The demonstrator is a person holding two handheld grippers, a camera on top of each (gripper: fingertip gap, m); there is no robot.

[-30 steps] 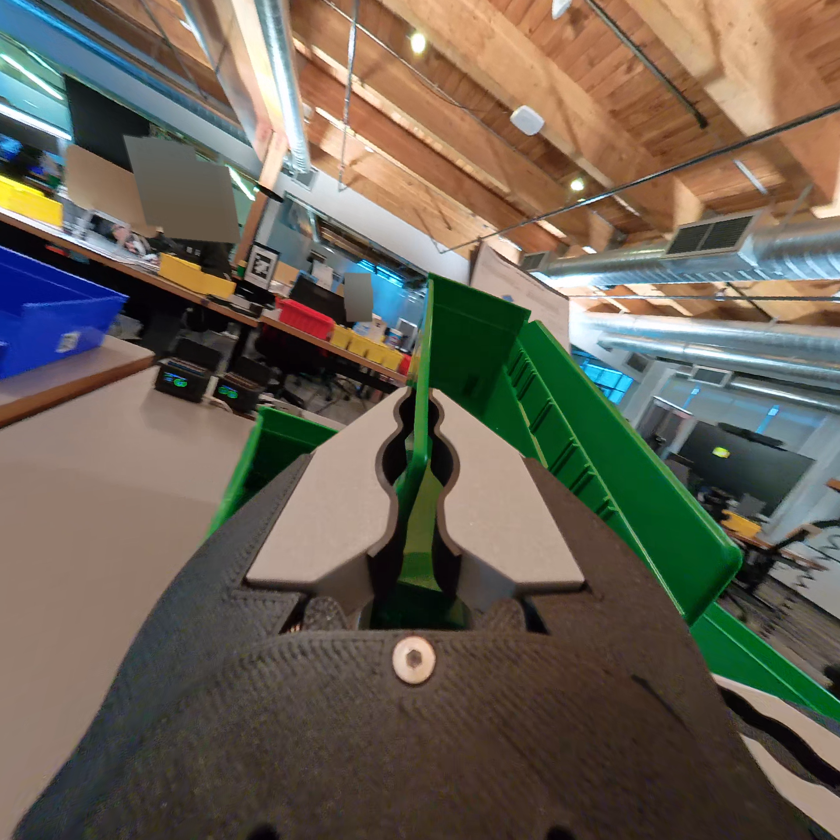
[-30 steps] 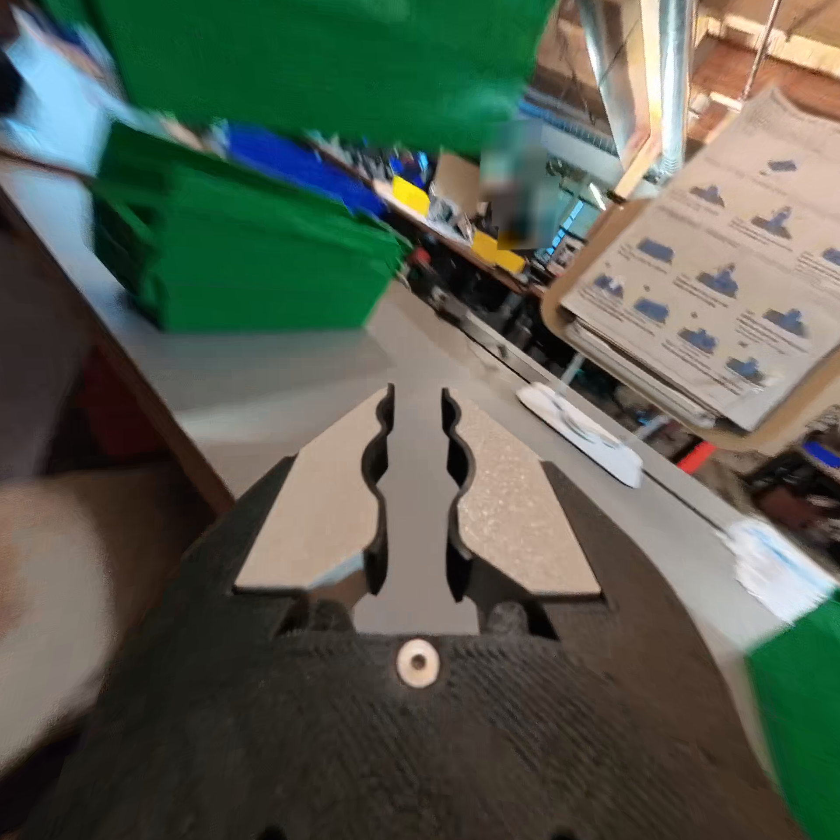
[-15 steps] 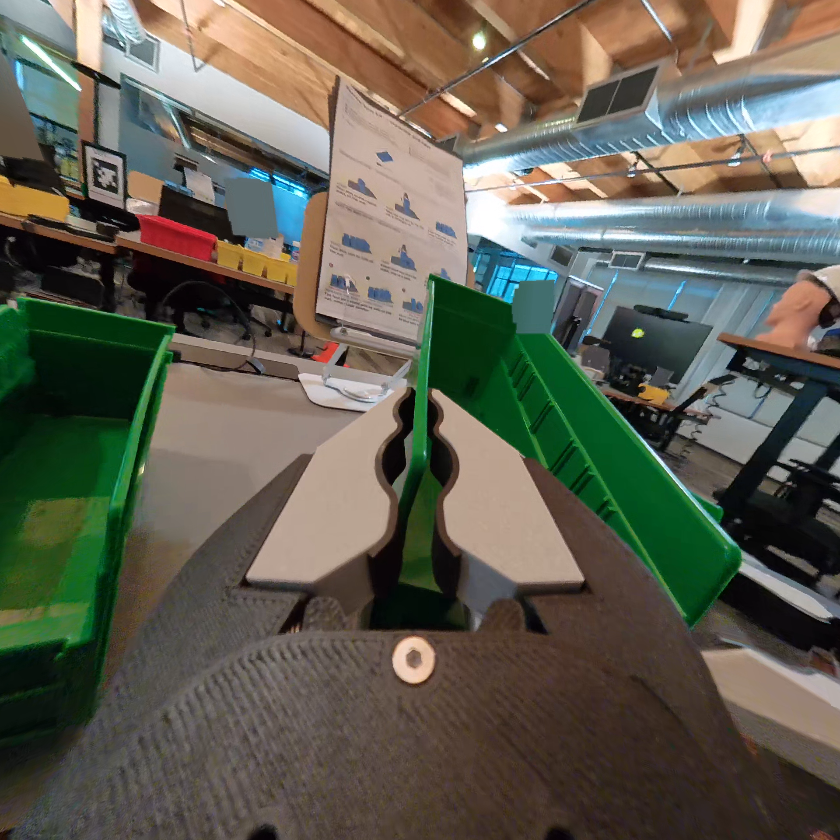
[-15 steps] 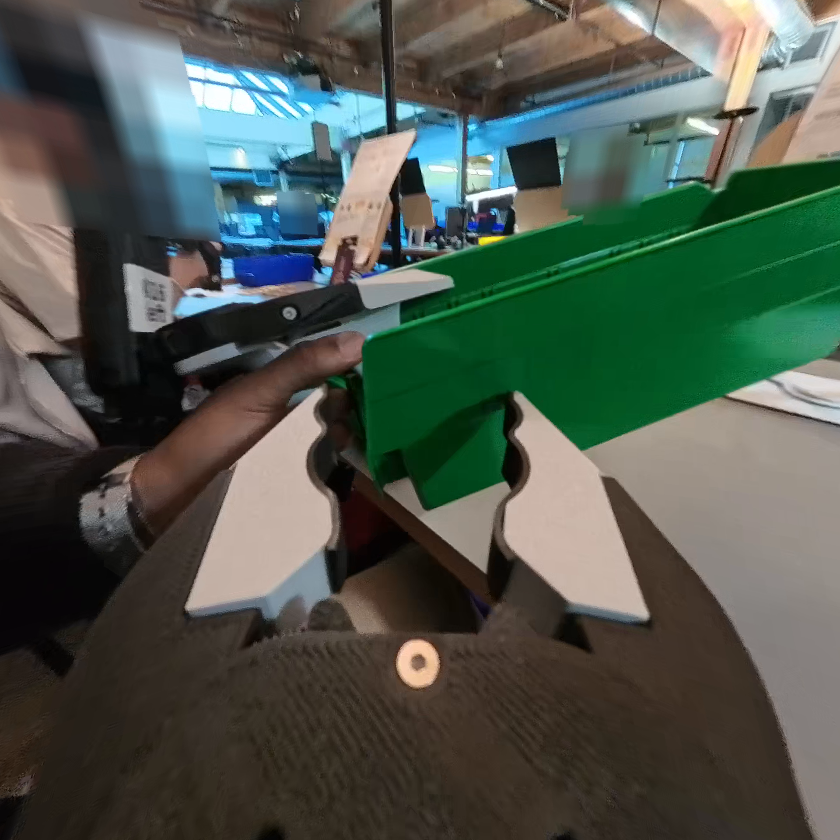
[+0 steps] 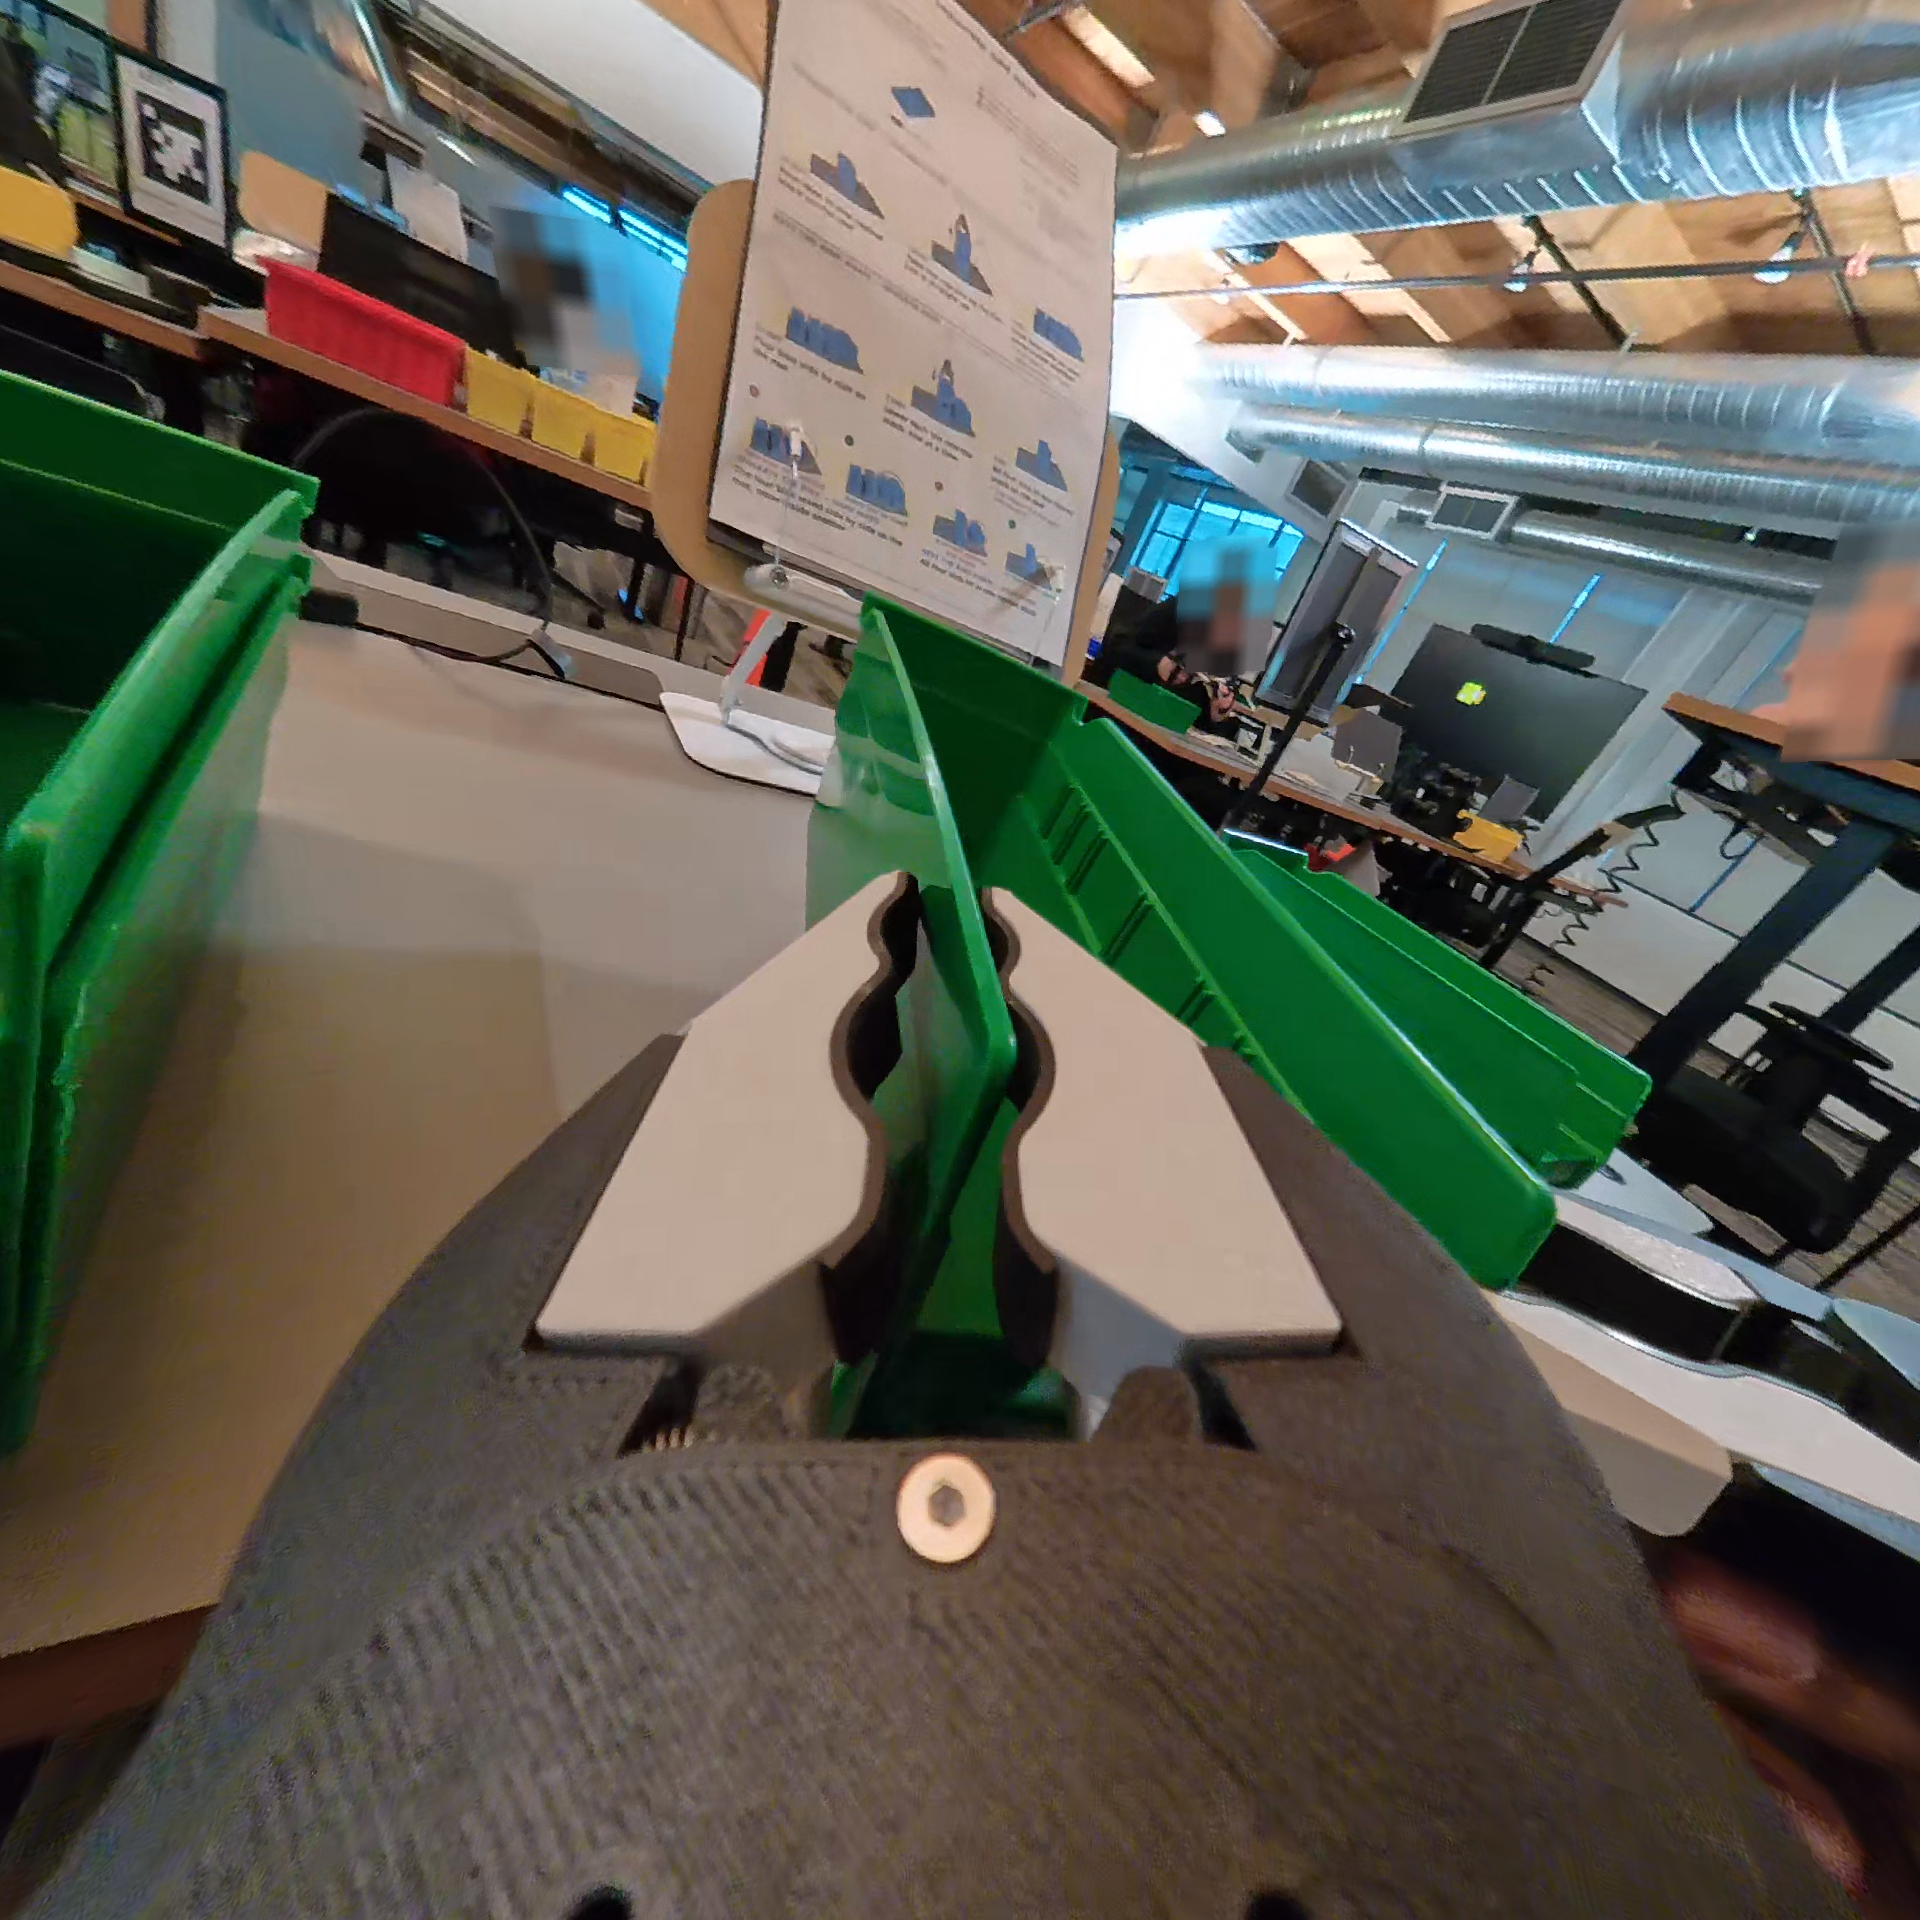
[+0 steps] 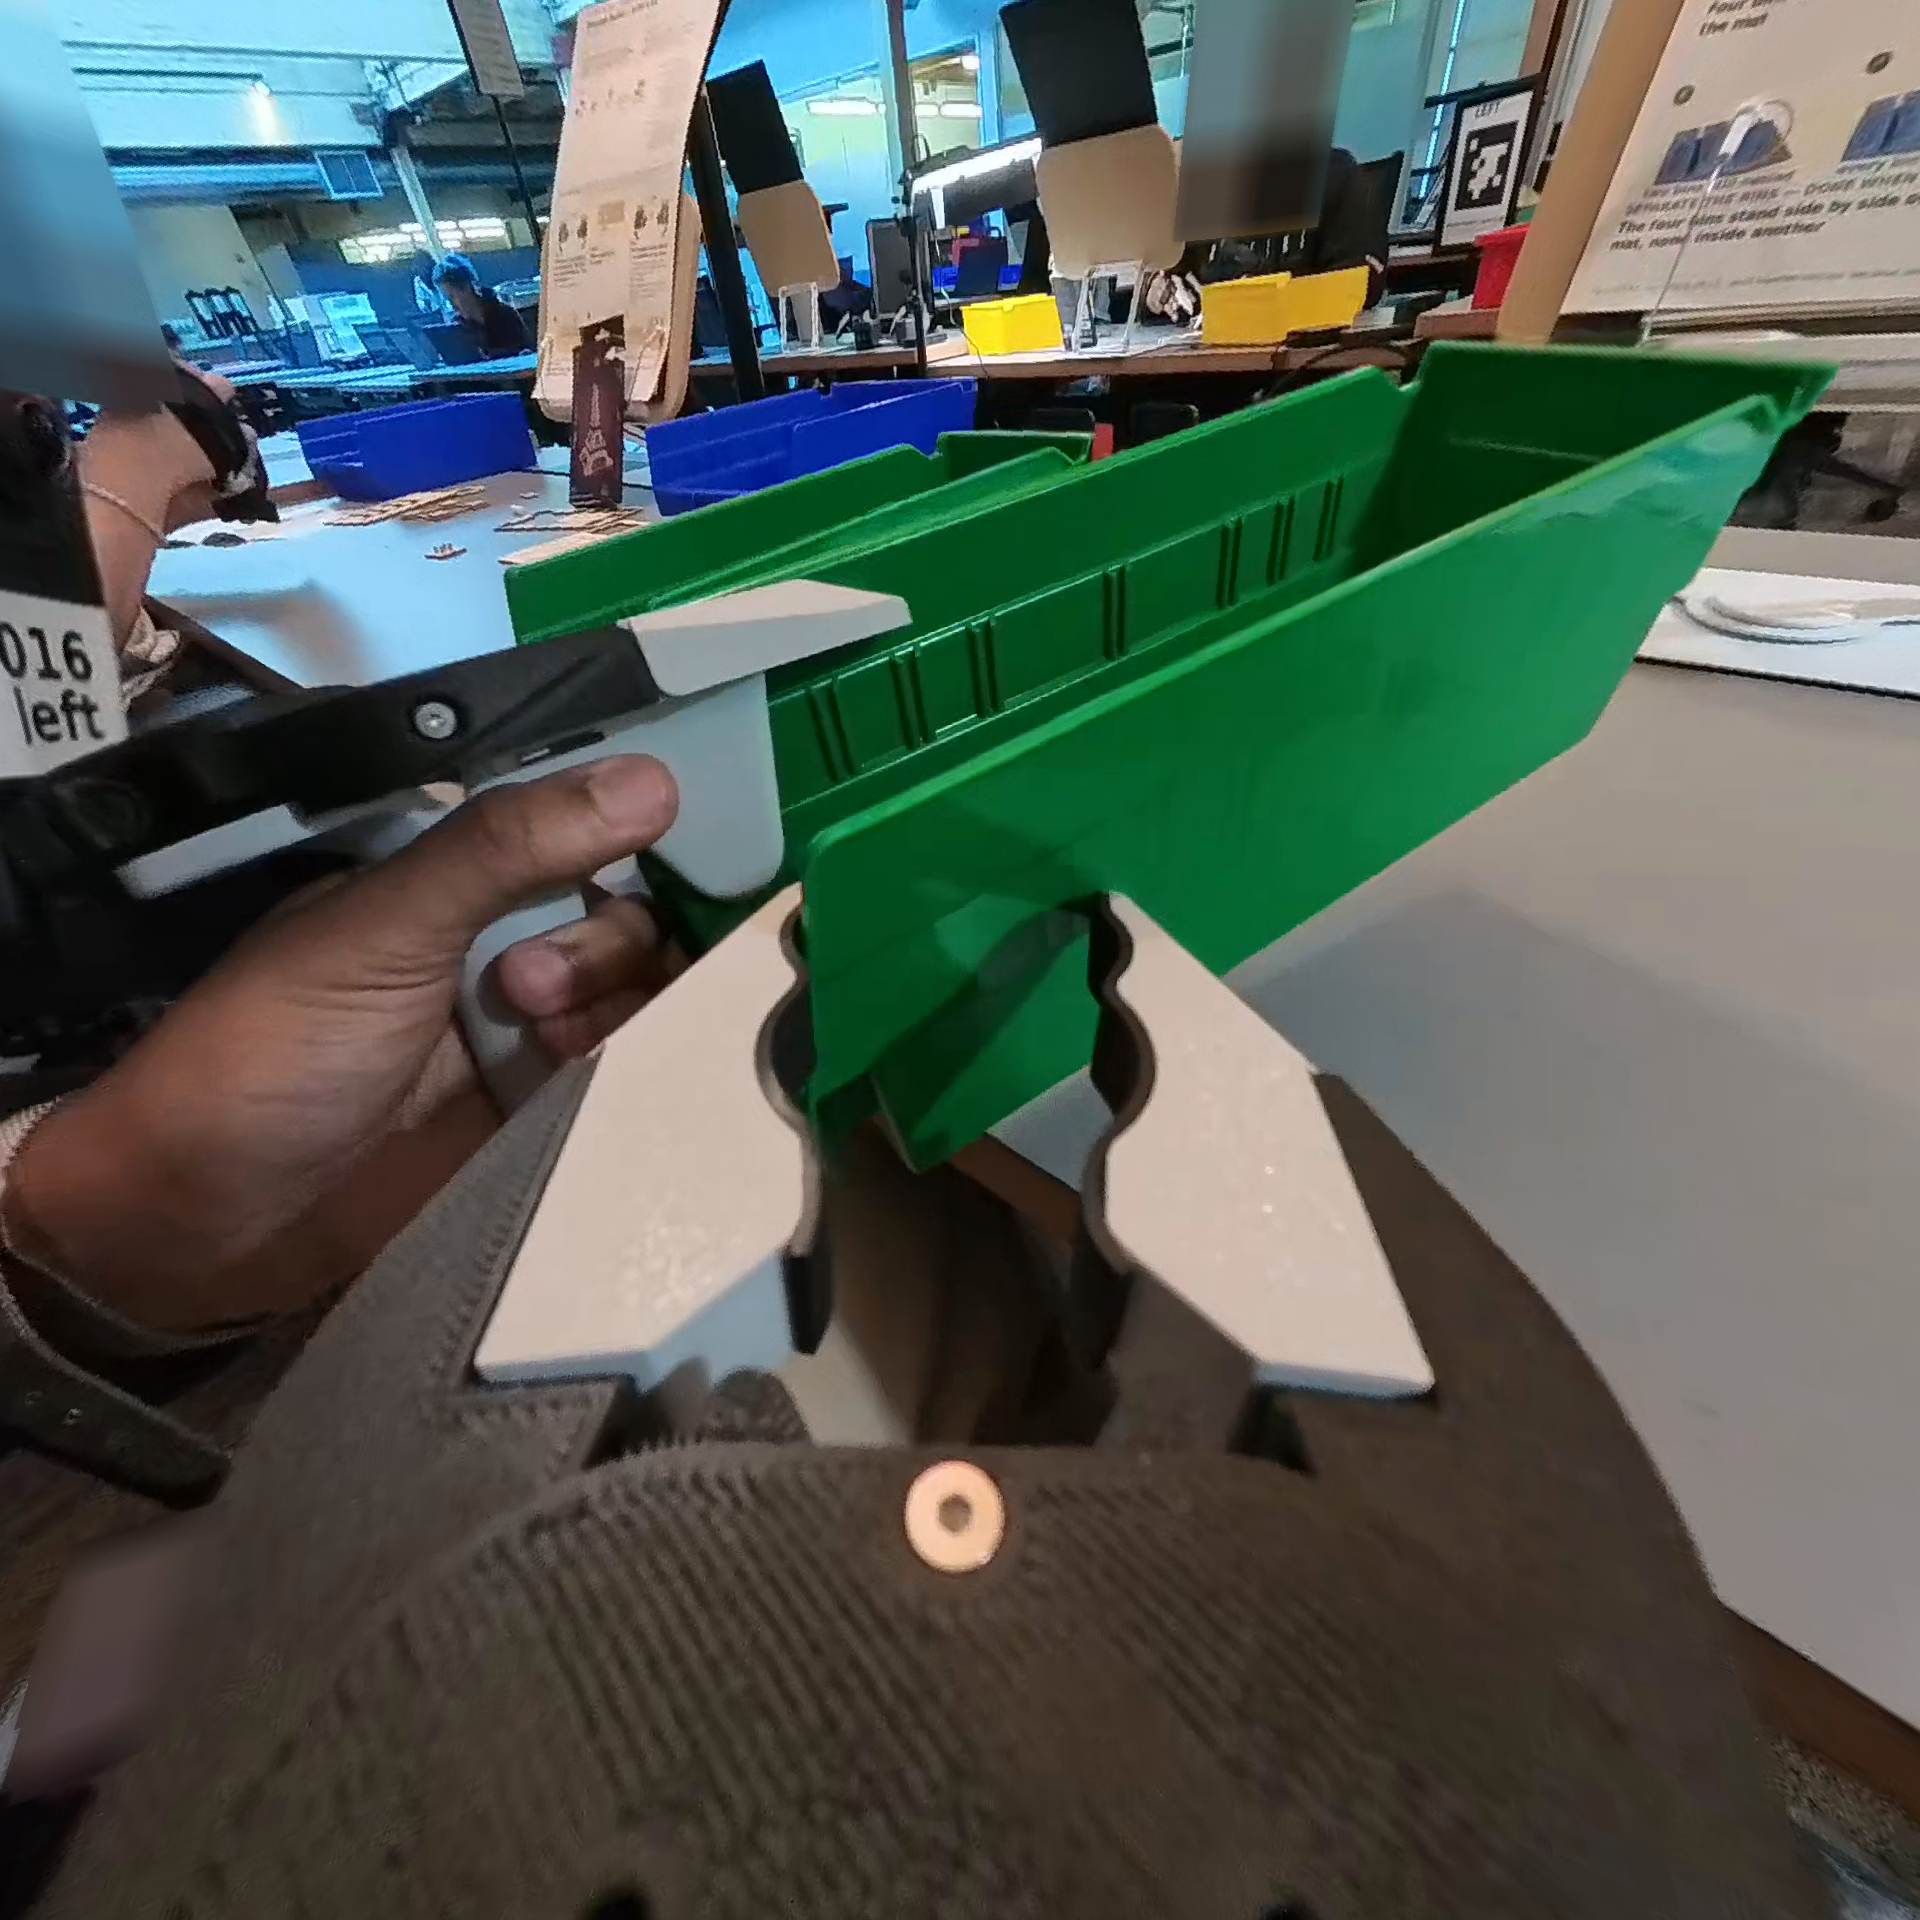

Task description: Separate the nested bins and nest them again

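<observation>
A long green plastic bin (image 5: 1195,987) is held tilted above the grey counter (image 5: 436,914), one wall clamped by the left tongs (image 5: 948,904); its near corner is straddled by the wide-open right tongs (image 6: 951,914).

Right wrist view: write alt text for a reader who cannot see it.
The open right gripper straddles the near wall of a tilted green bin above a grey table. The left gripper, in a person's hand, clamps the bin's left wall.
</observation>
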